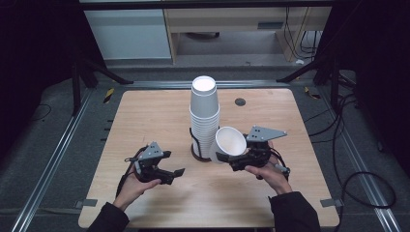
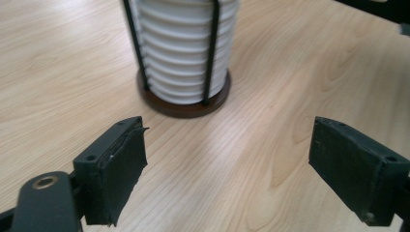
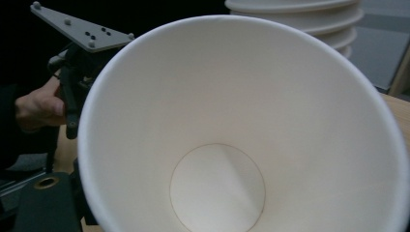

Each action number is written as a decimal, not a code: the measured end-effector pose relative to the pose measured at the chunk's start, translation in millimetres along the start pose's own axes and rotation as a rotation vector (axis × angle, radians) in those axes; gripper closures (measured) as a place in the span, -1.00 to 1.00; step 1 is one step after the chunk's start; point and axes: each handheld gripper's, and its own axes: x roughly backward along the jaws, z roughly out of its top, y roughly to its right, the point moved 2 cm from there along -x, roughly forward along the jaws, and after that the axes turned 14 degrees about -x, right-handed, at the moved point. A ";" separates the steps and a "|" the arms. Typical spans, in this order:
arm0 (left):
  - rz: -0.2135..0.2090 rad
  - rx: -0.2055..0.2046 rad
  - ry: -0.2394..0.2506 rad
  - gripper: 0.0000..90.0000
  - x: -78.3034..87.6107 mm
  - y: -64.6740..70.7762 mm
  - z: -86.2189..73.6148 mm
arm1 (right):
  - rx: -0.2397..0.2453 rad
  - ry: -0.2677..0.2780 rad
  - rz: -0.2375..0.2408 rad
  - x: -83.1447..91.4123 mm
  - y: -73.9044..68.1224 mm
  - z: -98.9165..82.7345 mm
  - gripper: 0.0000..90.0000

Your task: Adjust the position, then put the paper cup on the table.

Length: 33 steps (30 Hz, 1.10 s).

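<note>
My right gripper (image 1: 227, 158) pinches a single paper cup (image 1: 230, 141) at centre frame, tilted beside the cup stack (image 1: 204, 113). It looks light and easily crushed, so I'd grip gently near the stiffer rim. My left gripper (image 1: 175, 174), lower left, is spread and empty.
</note>
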 end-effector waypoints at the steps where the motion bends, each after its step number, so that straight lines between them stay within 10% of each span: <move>1: 0.009 0.005 -0.003 -0.74 0.6 -1.4 -1.6 | -0.006 0.002 -0.010 1.5 2.1 0.1 -0.67; 16: 0.111 0.117 -0.050 -0.79 10.1 -24.8 -24.7 | -0.061 0.025 -0.268 21.6 34.7 0.0 -0.67; 33: 0.154 0.133 -0.086 -0.80 10.0 -34.0 -32.4 | -0.104 -0.017 -0.520 37.4 76.4 -10.6 -0.67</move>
